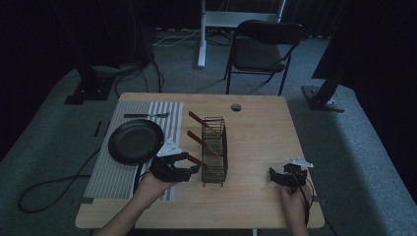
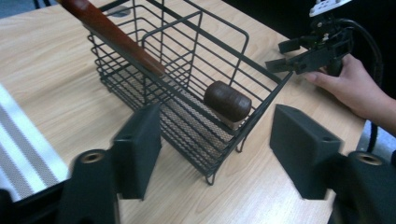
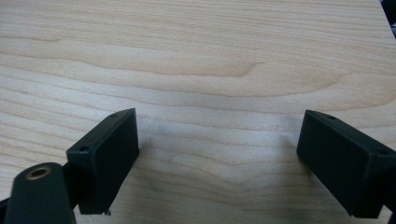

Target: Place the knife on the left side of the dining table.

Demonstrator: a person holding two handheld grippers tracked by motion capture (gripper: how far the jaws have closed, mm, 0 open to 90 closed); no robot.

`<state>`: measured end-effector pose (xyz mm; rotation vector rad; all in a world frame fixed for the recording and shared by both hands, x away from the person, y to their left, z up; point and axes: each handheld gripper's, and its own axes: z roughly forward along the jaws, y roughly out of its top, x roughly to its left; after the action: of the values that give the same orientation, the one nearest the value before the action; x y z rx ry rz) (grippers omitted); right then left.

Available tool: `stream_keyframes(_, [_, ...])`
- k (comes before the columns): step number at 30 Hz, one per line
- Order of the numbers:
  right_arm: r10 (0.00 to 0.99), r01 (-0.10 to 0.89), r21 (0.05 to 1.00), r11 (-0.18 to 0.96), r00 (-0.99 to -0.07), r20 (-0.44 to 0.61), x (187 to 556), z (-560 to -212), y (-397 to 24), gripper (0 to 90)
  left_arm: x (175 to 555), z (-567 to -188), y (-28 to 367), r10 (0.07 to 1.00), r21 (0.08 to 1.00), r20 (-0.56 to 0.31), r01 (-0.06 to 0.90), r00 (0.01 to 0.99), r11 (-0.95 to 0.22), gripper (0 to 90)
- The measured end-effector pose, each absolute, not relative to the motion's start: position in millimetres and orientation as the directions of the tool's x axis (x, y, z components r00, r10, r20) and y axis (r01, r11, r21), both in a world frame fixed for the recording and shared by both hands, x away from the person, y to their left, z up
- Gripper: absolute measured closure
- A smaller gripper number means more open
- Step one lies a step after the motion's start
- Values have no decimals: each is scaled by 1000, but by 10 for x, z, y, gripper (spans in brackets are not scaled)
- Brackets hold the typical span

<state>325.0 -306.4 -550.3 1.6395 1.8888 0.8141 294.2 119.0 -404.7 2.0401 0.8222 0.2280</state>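
Note:
A black wire basket (image 1: 215, 169) stands mid-table with three brown-handled utensils (image 1: 195, 138) leaning out of its left side. My left gripper (image 1: 191, 166) hovers just left of the basket's near end, beside the nearest handle. In the left gripper view its jaws (image 2: 219, 149) stand open with nothing between the pads; ahead are the basket (image 2: 187, 46), a rounded brown handle end (image 2: 227, 101) and a long brown handle (image 2: 109, 32). My right gripper (image 1: 275, 176) rests near the table's front right, open over bare wood (image 3: 215, 158), and appears farther off in a hand (image 2: 303, 56).
A black frying pan (image 1: 135, 141) and a brown-handled fork (image 1: 146, 115) lie on a striped mat (image 1: 115, 172) at the table's left. A round hole (image 1: 236, 107) marks the table's far side. A folding chair (image 1: 263, 46) stands behind the table; cables trail on the floor.

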Motion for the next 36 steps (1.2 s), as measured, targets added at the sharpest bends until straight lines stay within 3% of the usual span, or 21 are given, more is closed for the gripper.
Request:
stream_keyframes(2, [989,687,721,93,-145,10,3250,-5503,-3064,119,2951,-4057,1167,623,804,-149,462,768,-376,433])
stream_keyframes(6, [989,686,721,93,-145,10,3250,-5503,-3064,119,2978,-4077,1149,611,803,-152,458,777,-383,583])
stream_keyframes(9, [989,686,721,93,-145,10,3250,-5503,-3064,119,2992,-4092,1151,602,804,-160,457,782,-381,611])
stream_keyframes(11, [989,686,721,94,-145,10,3250,-5503,-3064,119,2993,-4097,1151,602,804,-154,453,784,-384,699])
stream_keyframes(13, [989,687,721,93,-145,10,3250,-5503,-3064,119,3001,-4106,1157,596,806,-167,457,786,-376,730])
stream_keyframes(22, [989,686,721,93,-145,10,3250,-5503,-3064,119,3016,-4086,1132,557,816,-207,456,804,-355,759])
stream_keyframes(36, [989,687,721,93,-145,10,3250,-5503,-3064,119,2993,-3966,1155,573,855,-156,400,805,-330,763])
